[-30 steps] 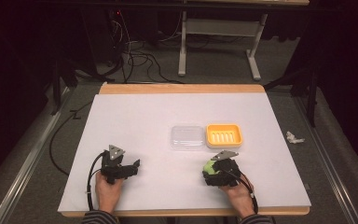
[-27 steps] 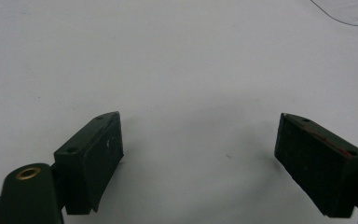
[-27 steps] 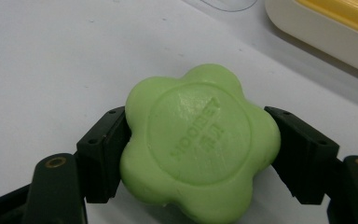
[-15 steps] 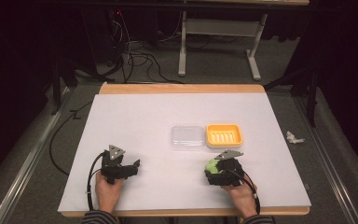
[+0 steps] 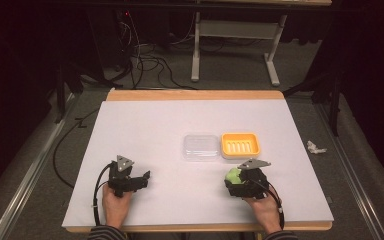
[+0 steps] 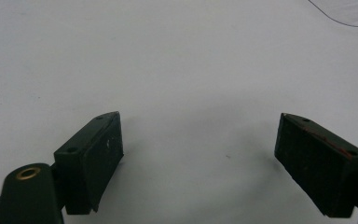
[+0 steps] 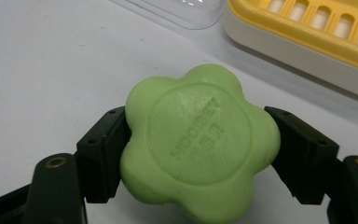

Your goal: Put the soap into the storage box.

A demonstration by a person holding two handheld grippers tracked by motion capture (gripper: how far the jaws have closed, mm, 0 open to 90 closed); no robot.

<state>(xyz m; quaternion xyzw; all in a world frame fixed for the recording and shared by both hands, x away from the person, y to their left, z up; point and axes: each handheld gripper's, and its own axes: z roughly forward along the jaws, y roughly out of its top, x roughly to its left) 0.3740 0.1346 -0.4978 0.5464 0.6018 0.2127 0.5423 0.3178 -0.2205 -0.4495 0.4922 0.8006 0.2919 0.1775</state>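
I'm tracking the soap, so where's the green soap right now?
The green soap sits clamped between the right gripper jaws, at the table's near right, just short of the yellow soap dish.

My left claw [image 6: 200, 158] and my right claw [image 7: 200, 158] are black, each with two flat blocky jaws and small screw holes. A grey three-cornered plate [image 5: 124, 161] sits on top. Black cables trail back. My sleeves [image 5: 105, 234] are striped.

The green soap [image 7: 200, 140] bears embossed lettering, roughly "HODOREY", hard to read.
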